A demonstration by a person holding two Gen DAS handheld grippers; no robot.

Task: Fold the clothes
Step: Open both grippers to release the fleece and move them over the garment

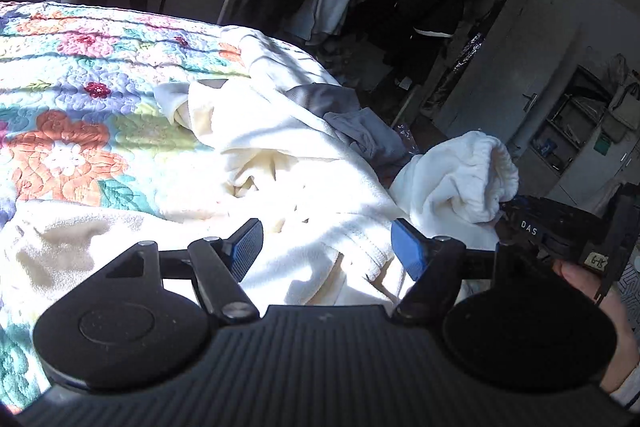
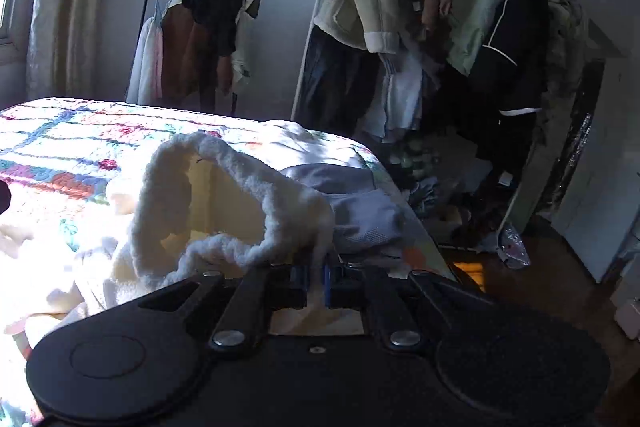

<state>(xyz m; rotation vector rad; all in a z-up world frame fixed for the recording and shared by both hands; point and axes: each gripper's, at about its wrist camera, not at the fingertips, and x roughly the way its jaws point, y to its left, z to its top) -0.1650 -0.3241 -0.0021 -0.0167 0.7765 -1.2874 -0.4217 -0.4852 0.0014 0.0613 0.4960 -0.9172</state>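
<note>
Right tool point(image 2: 316, 285) pressed together on the ribbed hem of the cream fleece garment point(image 2: 224, 195), pinching a fold of the fluffy edge between the blue pads. Lifted clear of the bed point(image 2: 60, 131), so that the hem hangs open as a loop and the rest of the fabric trails down and left onto the quilt; probably held this way to find an edge or corner before laying the piece flat. Seen also in the left wrist view, at far right, as a black body point(image 1: 560, 231) gripped by a hand point(image 1: 612, 327) with the bunched cuff point(image 1: 460, 179) rising from its tip.

Left tool point(image 1: 326, 247) spread wide, nothing between its pads, hovering just above the sunlit heap of the same garment near the bed's near edge (a likely spot for taking a second hold, though that is only a judgement). Fabric below it crumpled and unsorted, so folding not yet begun.

Grey garment point(image 2: 352, 203) lying just beyond the fleece toward the bed's right edge, partly tucked under it, waiting its turn. Floral quilt bare to the far left, offering room to spread the piece. Clothes rail point(image 2: 440, 27) far behind, not involved.
</note>
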